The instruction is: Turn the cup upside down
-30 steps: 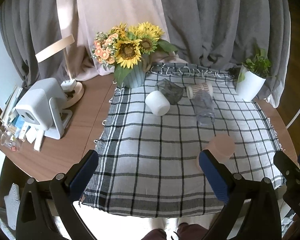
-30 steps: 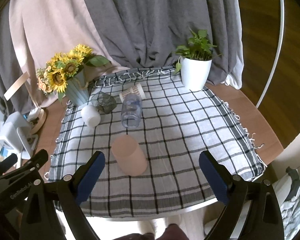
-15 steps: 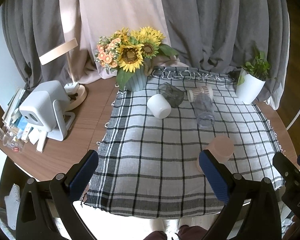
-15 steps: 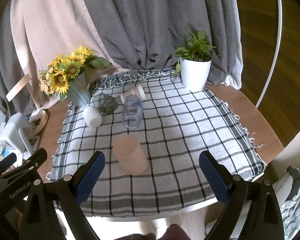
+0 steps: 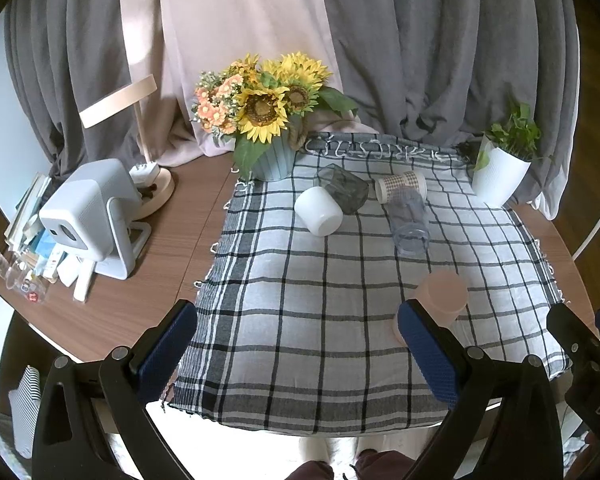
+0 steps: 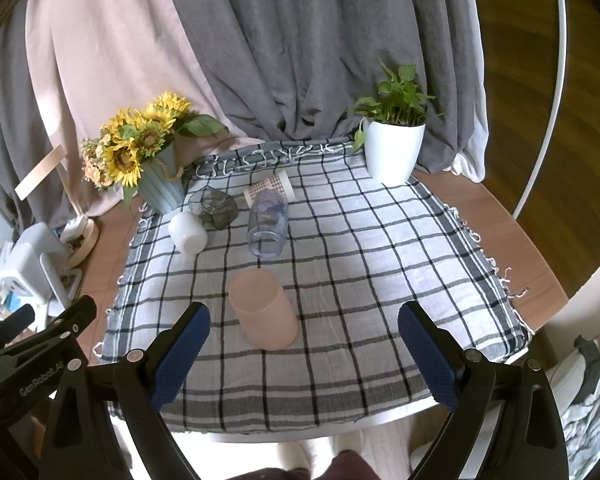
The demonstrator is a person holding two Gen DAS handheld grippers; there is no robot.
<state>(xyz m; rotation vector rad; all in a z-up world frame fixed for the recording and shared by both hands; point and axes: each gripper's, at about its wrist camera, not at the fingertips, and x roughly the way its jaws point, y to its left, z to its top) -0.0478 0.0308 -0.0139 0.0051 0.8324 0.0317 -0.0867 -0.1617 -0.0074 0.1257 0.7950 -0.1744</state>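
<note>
The pink cup (image 6: 263,314) stands on the checked cloth (image 6: 360,260) at the desk's near edge, long axis upright, just ahead-left of the right claw (image 6: 304,360) (nearer than the left claw (image 5: 298,354)), both gaping empty, having crept slightly back since earlier.

We see soft daylight in both views, brightest on the pale curtain (image 5: 236,20) at the upper left, with faint shadows on the checked cloth (image 6: 340,248), sharp middles, and edges that bend round and go black in the corners.
</note>
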